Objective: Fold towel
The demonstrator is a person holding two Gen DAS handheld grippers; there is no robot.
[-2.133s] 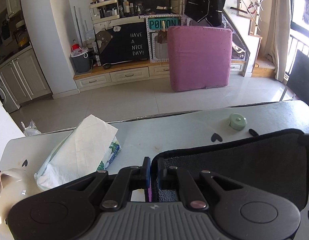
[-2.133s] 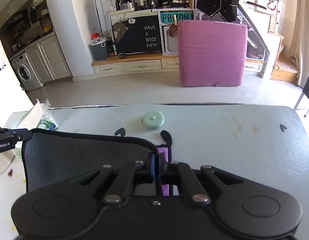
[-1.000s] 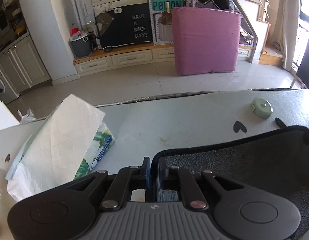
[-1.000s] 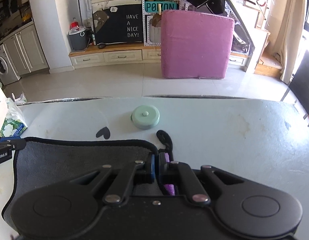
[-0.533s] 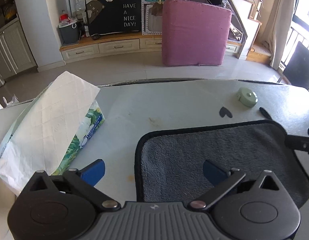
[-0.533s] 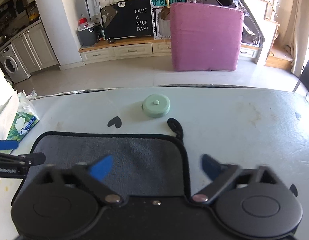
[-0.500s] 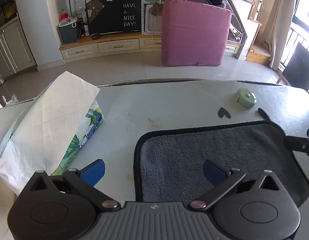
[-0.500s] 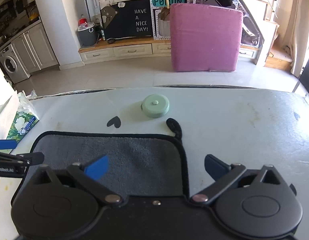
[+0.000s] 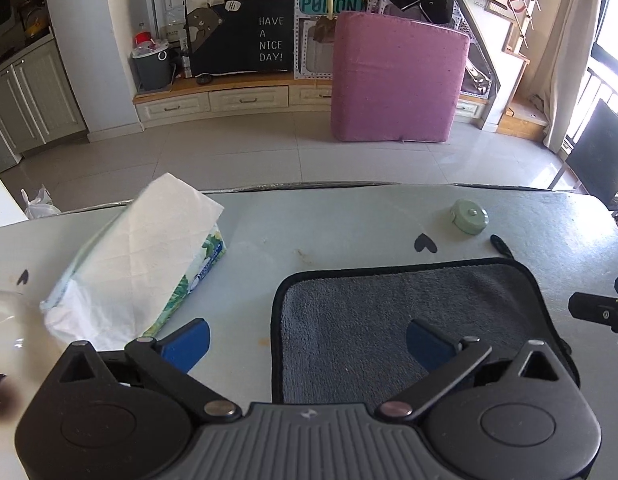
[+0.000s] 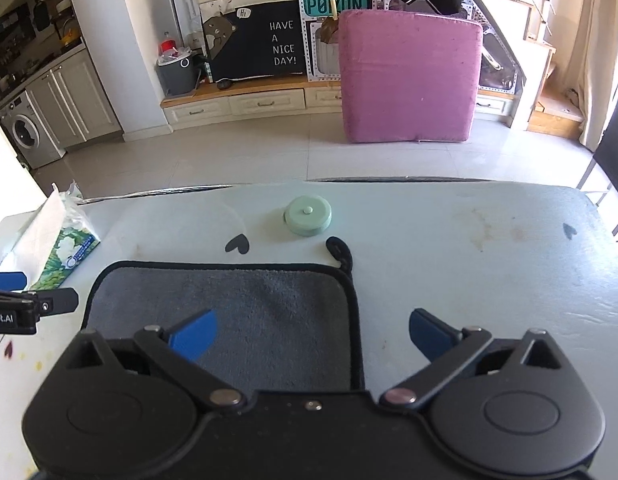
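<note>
A grey towel (image 9: 405,320) with black trim lies flat on the pale table, folded over itself; it also shows in the right wrist view (image 10: 245,312). Its black hanging loop (image 10: 341,254) sticks out at the far right corner. My left gripper (image 9: 307,338) is open above the towel's left edge, its blue fingertips (image 9: 187,340) spread wide and holding nothing. My right gripper (image 10: 313,334) is open above the towel's right edge, also empty. Each gripper's tip shows at the side of the other's view.
A tissue pack (image 9: 137,260) lies left of the towel. A round green tape measure (image 10: 307,220) sits beyond the towel's far edge. Black heart marks (image 10: 237,245) dot the table (image 10: 489,264). The table's far edge drops to a tiled floor.
Both grippers were shut on the towel's edge and carried it forward; they have opened and let it go. The towel now lies flat and folded. Both grippers have risen slightly.
</note>
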